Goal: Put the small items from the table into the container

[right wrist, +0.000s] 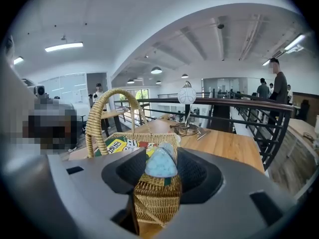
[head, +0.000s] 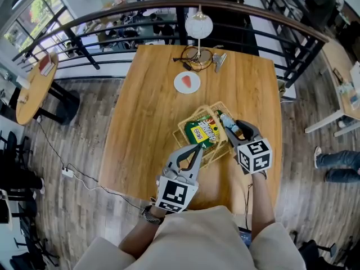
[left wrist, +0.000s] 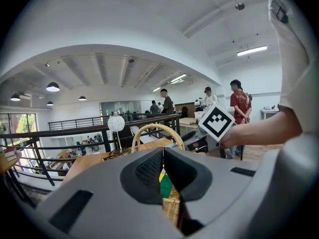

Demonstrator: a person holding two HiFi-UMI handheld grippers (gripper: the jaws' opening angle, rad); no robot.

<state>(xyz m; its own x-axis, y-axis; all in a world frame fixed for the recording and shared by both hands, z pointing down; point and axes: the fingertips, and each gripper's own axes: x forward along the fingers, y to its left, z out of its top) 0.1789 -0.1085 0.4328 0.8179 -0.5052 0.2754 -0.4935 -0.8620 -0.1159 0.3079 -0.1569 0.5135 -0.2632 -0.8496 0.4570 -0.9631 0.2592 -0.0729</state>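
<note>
A wicker basket (head: 185,130) with a hoop handle (right wrist: 101,112) stands on the near right of the wooden table (head: 146,111). A green and yellow snack packet (head: 201,131) lies in it. My right gripper (head: 229,124) hangs over the basket's right rim, shut on a small pale-blue packet (right wrist: 161,164). That pale-blue packet (head: 226,118) sits just above the basket's edge. My left gripper (head: 199,147) is at the basket's near side, jaws shut with nothing between them. In the left gripper view the basket handle (left wrist: 155,129) rises just past the shut jaws.
Farther back on the table lie a white plate (head: 187,82) with a pink item, a tangle of dark cables (head: 195,55) and a globe lamp (head: 199,26). A dark railing (head: 112,13) runs behind the table. People stand in the distance.
</note>
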